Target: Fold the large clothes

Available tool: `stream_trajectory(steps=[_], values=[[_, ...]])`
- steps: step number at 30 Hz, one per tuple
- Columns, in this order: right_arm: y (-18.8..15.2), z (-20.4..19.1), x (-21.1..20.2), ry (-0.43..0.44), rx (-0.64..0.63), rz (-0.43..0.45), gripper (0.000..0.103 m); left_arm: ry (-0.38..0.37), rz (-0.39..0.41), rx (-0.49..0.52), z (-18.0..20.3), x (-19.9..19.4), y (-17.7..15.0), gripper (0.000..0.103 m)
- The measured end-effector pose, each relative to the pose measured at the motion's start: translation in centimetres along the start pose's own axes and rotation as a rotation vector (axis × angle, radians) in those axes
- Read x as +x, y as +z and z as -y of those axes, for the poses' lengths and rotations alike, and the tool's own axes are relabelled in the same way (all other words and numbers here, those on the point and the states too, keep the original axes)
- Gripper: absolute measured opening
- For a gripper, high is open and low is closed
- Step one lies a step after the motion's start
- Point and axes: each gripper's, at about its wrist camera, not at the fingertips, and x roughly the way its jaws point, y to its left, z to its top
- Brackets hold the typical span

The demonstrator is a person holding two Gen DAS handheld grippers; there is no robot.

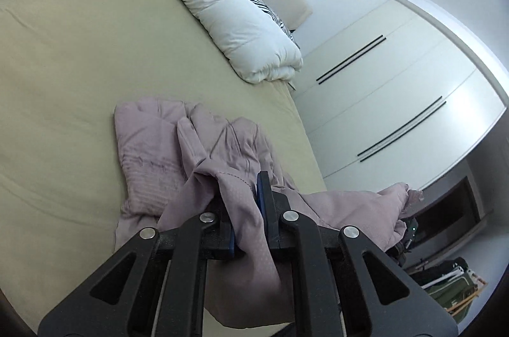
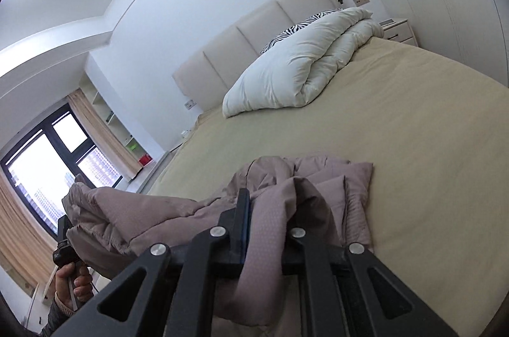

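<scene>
Left gripper [image 1: 246, 203]: jaws clamped on a fold of the mauve quilted garment [image 1: 203, 152]. Right gripper [image 2: 259, 222]: jaws likewise clamped on the same garment [image 2: 305, 184]. Garment partly raised between both grippers, remainder bunched on the near part of the beige bed [image 1: 79, 50]. White folded duvet [image 1: 235, 22] at far end, against headboard [image 2: 254, 31], over a zebra-striped pillow [image 2: 296, 28]. Hand [image 2: 74, 279] visible at lower left, right-wrist view.

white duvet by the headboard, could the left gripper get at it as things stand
Probably not right away. The bed lies open up to the white duvet, but the left gripper is shut on the mauve garment and would have to let go first.
</scene>
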Motion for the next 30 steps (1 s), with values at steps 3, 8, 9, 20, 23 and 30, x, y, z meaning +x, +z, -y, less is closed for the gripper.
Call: stream_trajectory(steps=[3,8,9,20,23,30], values=[[2.5,1.0,3.6,-0.062,0.01,0.013,0.011,0.032,0.02,-0.026,-1.4,3.2,3.7,0.009],[5.8,4.4,10.9,-0.14,0.056,-0.007,0.011,0.099,0.025,-0.046,-4.4,8.7,8.2,0.009],[6.2,5.1,12.7,-0.16,0.053,-0.022,0.011,0.117,0.02,-0.05,-5.1,10.1,9.1,0.009],[5.5,13.3,26.5,-0.251,0.208,-0.217,0.013,0.045,-0.013,-0.219,-15.0,20.0,12.9,0.01],[6.2,13.9,25.8,-0.182,0.267,-0.202,0.025,0.059,0.015,-0.194,-15.0,18.6,13.4,0.01],[7.9,7.8,19.3,-0.267,0.085,-0.056,0.094,0.188,0.137,-0.045,-9.7,11.7,13.7,0.011]])
